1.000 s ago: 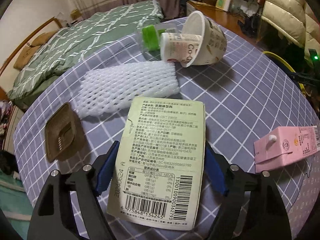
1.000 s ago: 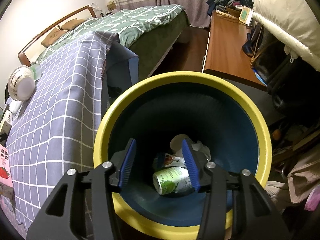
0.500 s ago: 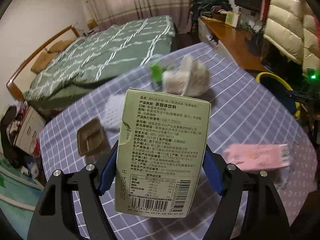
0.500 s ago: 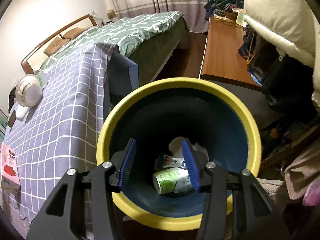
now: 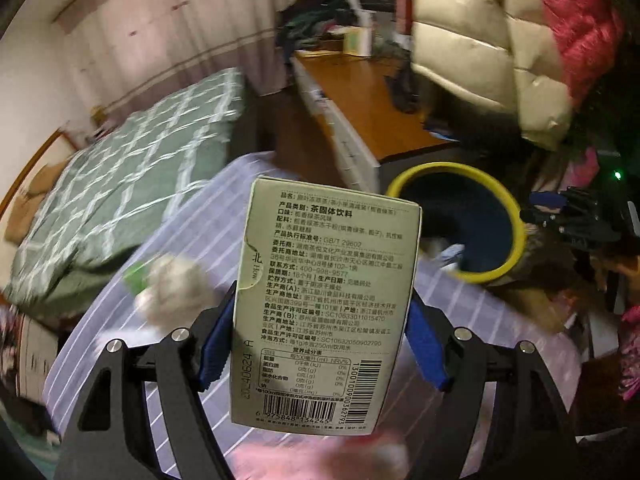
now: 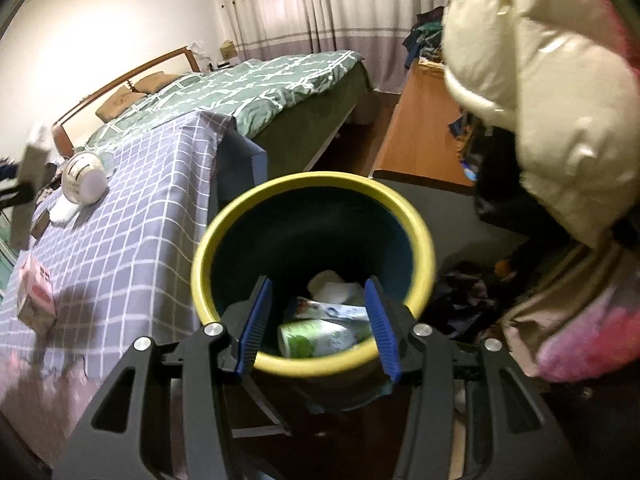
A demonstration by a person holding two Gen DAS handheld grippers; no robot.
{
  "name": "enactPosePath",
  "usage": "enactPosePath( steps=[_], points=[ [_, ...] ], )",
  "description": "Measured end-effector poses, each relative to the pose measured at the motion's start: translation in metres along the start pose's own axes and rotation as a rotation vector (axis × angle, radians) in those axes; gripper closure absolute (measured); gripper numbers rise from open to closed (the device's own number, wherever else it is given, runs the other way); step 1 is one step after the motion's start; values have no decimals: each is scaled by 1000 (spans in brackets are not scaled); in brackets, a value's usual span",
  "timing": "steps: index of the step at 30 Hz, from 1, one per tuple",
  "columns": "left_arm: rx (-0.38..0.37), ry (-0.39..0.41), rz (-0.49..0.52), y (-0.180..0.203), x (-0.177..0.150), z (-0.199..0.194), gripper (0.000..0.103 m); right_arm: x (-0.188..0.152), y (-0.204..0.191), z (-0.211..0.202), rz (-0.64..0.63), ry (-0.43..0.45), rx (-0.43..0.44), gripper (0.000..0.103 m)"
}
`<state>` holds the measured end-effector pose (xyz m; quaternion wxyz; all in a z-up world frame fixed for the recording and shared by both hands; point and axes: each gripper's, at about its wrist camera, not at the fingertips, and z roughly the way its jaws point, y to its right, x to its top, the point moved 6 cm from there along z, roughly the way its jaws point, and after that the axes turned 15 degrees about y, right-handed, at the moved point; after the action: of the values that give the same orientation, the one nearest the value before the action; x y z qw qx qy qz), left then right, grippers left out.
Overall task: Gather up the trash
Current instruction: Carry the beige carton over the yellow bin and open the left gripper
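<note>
Holding a pale green tea box (image 5: pixel 326 312) in my left gripper (image 5: pixel 322 336), I see its blue pads (image 5: pixel 425 350) clamped on the box's two long sides, the printed back panel and barcode facing the camera. The box stands nearly upright between the jaws, lifted clear of the checked tablecloth (image 5: pixel 200 236) below it. Up and to the right of the box sits the yellow-rimmed bin (image 5: pixel 516 236), its near rim just past the table's far edge, with open floor-level room between the cloth's edge and the bin. Still on the cloth are a blurred white cup (image 5: pixel 172 292) to the left of the box and a pink carton (image 5: pixel 320 460) smeared along the bottom.

My right gripper (image 6: pixel 318 324) hangs over the bin (image 6: pixel 424 236) with its jaws apart and nothing between them; through the gap I look down at a green-and-white cup (image 6: pixel 316 338) and crumpled wrappers (image 6: pixel 332 288) lying at the bottom. In this view the table's draped corner (image 6: pixel 216 140) is just left of the bin's rim, the white cup (image 6: pixel 85 182) lies far back on the cloth and the pink carton (image 6: pixel 36 296) stands near the front left edge. A wooden desk (image 6: pixel 420 148) and a cream puffer jacket (image 6: pixel 552 92) crowd the bin's right side.
</note>
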<state>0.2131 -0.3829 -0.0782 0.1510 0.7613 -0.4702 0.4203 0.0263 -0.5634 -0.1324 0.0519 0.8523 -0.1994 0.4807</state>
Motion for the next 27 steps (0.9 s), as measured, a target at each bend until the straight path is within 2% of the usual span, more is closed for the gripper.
enactPosePath(
  steps=[6, 11, 15, 18, 20, 21, 27],
  points=[
    [-90, -18, 84, 70, 33, 54, 28, -3, 25, -25, 0, 28, -34, 53],
    [-149, -58, 113, 116, 46, 102, 28, -4, 39, -36, 3, 44, -53, 53],
    [-192, -89, 122, 143, 48, 125, 28, -3, 47, -41, 8, 49, -63, 52],
    [-206, -99, 120, 155, 49, 138, 27, -3, 50, -41, 13, 49, -71, 50],
    [-209, -99, 104, 157, 50, 142, 20, -3, 49, -38, 16, 45, -73, 49],
    [-210, -93, 90, 156, 52, 140, 14, -4, 48, -37, 16, 40, -71, 49],
    [-177, -22, 15, 120, 59, 96, 12, -6, 34, -25, 1, 19, -39, 49]
  ],
)
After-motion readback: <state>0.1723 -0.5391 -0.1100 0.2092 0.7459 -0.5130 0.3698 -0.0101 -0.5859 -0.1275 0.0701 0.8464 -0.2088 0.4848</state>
